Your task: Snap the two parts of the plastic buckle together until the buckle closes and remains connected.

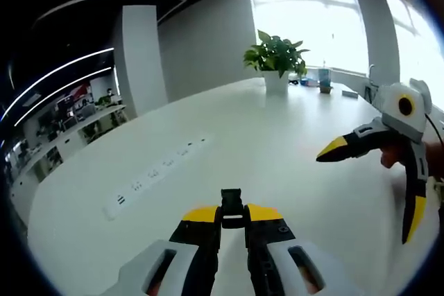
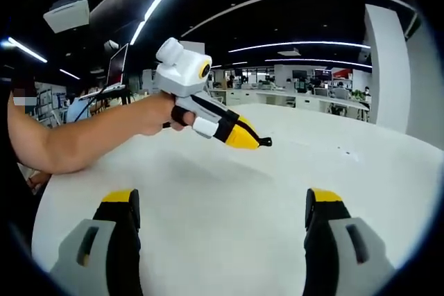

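Left gripper view: the left gripper (image 1: 232, 214), its black jaws tipped in yellow, is clamped on a small black plastic buckle part (image 1: 232, 208), which sticks out just beyond the jaw tips over a broad white table (image 1: 229, 136). Ahead of the jaws and to their left, a white recessed strip of power sockets (image 1: 154, 178) runs along the tabletop. Far beyond the tips, a green leafy plant in a white pot (image 1: 276, 60) stands at the table's far edge before bright windows. To the right of the jaws, well apart from them, the right gripper (image 1: 374, 178) comes into the picture with its two yellow-tipped jaws spread wide and nothing between them.

Right gripper view: the right gripper's own jaws rise far apart at the bottom, bare white table between them. Above and ahead of that gap, the person's hand (image 2: 156, 112) holds the left gripper (image 2: 258, 141) out over the table, its jaws pressed together, the dark tip of the buckle part just showing at their end. A second buckle part cannot be made out in either view.
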